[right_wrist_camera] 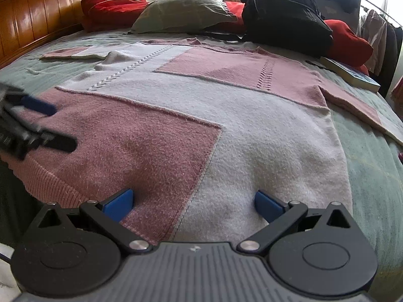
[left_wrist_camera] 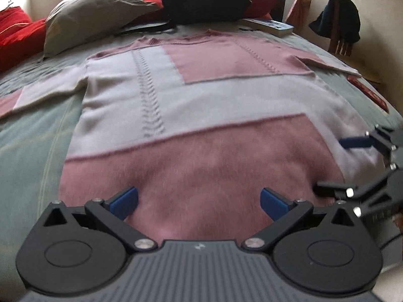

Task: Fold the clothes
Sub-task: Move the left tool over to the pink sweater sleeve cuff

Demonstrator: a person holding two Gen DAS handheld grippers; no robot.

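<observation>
At the far left of the right wrist view we see the wooden headboard (right_wrist_camera: 37, 17), and against it a red cushion (right_wrist_camera: 113, 2) with a pale piping line. Beside that lies a grey-green pillow (right_wrist_camera: 183, 10). The sweater (right_wrist_camera: 226, 115), knitted in pink and pale lilac blocks with two raised cable lines, lies spread flat and face up on the green bedspread (right_wrist_camera: 372, 176), its neck toward the pillows and its ribbed hem toward us. One sleeve stretches out to the left and the other to the right.

Our left gripper (left_wrist_camera: 199, 201) hovers low over the pink hem panel, its blue-padded jaws spread wide with nothing between them. In the right wrist view it shows at the left edge as a blurred dark shape over the same pink panel. On its grey body we make out a small pale logo mark, too small to read.

Our right gripper (right_wrist_camera: 194, 205) sits over the hem further right, where pink meets lilac, jaws likewise wide apart and empty. From the left wrist camera it enters at the right edge, above the sweater's lower right corner.

Behind the sweater's neck rests a black backpack (right_wrist_camera: 284, 12), with more red cushions just behind it. To its right a book (right_wrist_camera: 352, 74) lies near the bed's edge; its cover print is too blurred to read. At the far right of the left wrist view, a dark garment (left_wrist_camera: 337, 17) hangs over a wooden chair.
</observation>
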